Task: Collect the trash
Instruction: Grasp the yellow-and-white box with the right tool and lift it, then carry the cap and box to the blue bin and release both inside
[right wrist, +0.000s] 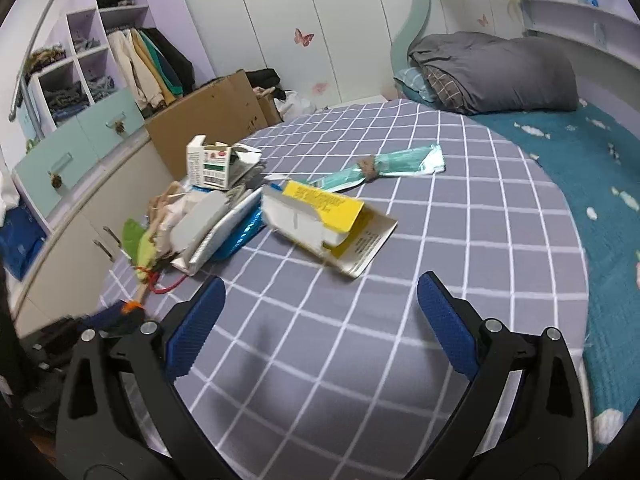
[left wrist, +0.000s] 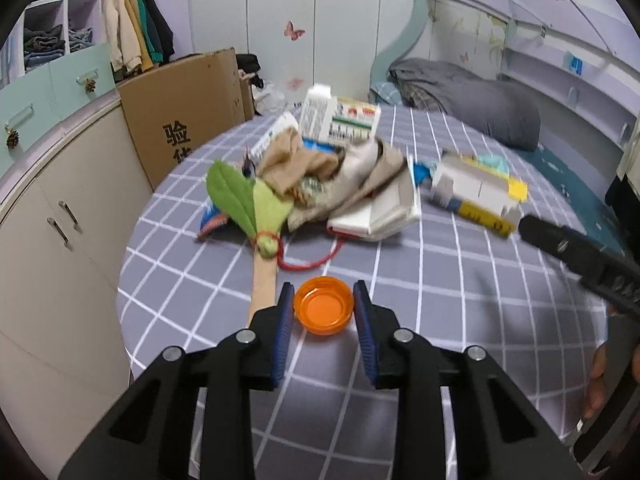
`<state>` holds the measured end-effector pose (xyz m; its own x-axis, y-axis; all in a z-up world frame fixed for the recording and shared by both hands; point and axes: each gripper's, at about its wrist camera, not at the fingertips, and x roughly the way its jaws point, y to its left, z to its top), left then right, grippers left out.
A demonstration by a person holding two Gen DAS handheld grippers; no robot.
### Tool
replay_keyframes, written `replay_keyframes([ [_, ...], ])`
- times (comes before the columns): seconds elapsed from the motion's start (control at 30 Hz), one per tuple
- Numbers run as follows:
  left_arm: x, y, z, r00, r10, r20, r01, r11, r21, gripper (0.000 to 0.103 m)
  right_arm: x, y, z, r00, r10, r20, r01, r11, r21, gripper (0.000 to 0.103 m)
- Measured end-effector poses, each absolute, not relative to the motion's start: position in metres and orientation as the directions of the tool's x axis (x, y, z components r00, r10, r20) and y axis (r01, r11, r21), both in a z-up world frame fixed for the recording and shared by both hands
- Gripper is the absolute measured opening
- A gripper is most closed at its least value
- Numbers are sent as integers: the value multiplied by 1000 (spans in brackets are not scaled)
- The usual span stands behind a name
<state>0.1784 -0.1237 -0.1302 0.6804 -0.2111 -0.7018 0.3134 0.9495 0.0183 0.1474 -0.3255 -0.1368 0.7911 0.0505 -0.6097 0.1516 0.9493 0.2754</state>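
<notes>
In the left wrist view an orange bottle cap (left wrist: 323, 311) sits between the blue pads of my left gripper (left wrist: 323, 300), which is shut on it just above the checked bedsheet (left wrist: 440, 320). Beyond it lies a trash pile: a leaf-shaped fan (left wrist: 248, 200), crumpled paper (left wrist: 304, 164), a white booklet (left wrist: 376, 216), a medicine box (left wrist: 336, 120) and a torn yellow and white carton (left wrist: 476, 196). My right gripper (right wrist: 320, 300) is open and empty above the sheet, just short of the yellow carton (right wrist: 332, 224). A teal wrapper (right wrist: 384, 168) lies farther back.
A cardboard box (left wrist: 180, 120) stands on the floor left of the bed, by cream cabinets (left wrist: 52, 208). A grey folded duvet (right wrist: 492, 72) lies at the bed's head. A teal blanket (right wrist: 600, 184) covers the right side. The right gripper shows in the left wrist view (left wrist: 580, 256).
</notes>
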Motion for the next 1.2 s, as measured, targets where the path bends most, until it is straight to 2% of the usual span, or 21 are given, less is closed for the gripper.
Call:
replay_keyframes([
  [0.13,186,-123,-117,707,-204,-677,278,961,0,29,168,-328,-132,781,-3,-624,152,971,186,95],
  [0.23,196,-121,-110,719,-186,-669,242,970,-9,29,194,-328,-131,752,16,-658,103,984,142,95],
  [0.3,202,-119,-108,722,-169,-671,225,974,-3,29,211,-321,-134,698,-64,-713,104,994,13,95],
  [0.37,205,-117,-107,726,-158,-669,212,977,-1,29,225,-315,-136,685,-95,-723,69,995,-66,95],
  [0.6,209,-105,-108,721,-148,-677,200,980,-1,29,247,-318,-147,651,-8,-759,-4,1000,-13,94],
  [0.63,209,-104,-108,721,-148,-677,198,980,-3,29,249,-317,-149,645,-2,-764,-15,1000,-16,91],
  [0.7,209,-100,-108,720,-151,-677,195,981,-11,29,250,-314,-151,631,11,-776,-34,999,-14,70],
  [0.8,207,-94,-107,722,-156,-674,194,981,-19,29,245,-309,-152,637,-6,-771,-31,999,-33,65],
  [0.97,200,-83,-103,730,-164,-663,195,980,-27,29,217,-311,-138,698,3,-716,16,1000,20,59],
  [1.2,189,-52,-98,743,-179,-645,174,982,-71,29,177,-283,-98,782,98,-615,-42,994,105,58],
])
